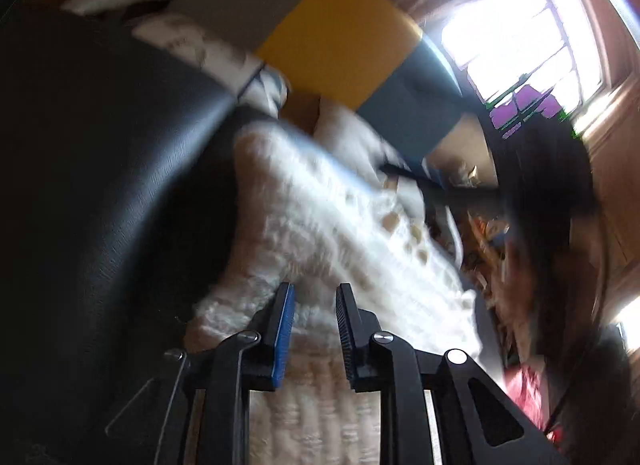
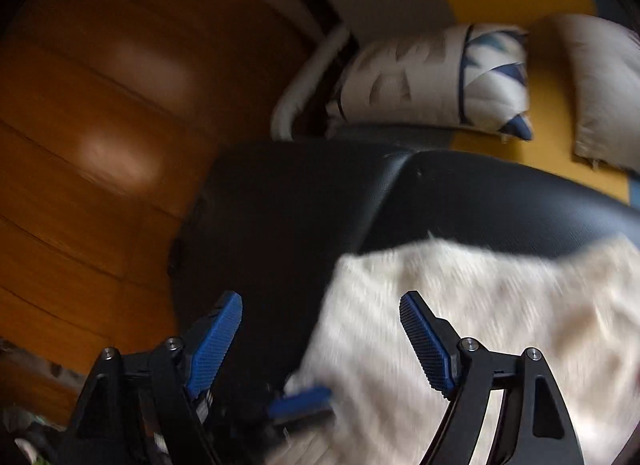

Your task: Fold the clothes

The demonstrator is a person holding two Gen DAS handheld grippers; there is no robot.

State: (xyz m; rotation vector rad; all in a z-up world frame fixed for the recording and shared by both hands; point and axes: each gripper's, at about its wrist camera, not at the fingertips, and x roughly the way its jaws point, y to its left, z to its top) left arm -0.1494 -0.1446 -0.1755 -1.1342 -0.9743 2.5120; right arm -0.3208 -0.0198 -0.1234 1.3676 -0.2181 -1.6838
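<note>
The fluffy white knitted sweater [image 1: 320,225] lay draped over the black leather seat [image 1: 100,185], its long axis running away from the left gripper [image 1: 314,329] — up and to the right in the left wrist view, toward the bright window [image 1: 528,37]. The left gripper's jaws stood partly apart with the ribbed hem of the knit lying between them; whether the blue pads [image 1: 283,337] actually pinched the fabric could not be told, since a gap showed on either side.

In the right wrist view the right gripper [image 2: 320,329] was spread wide, released, holding nothing. The same white knit [image 2: 480,325] lay ahead and to its right on the seat [image 2: 300,193], its near edge passing between the open jaws. A blue-padded finger, probably the left gripper's, showed blurred low in that view against the garment's corner.

Judging from this, the left hand was the nearer to the hem, and the fold would likely run along that long axis. Both views were motion-blurred.
</note>
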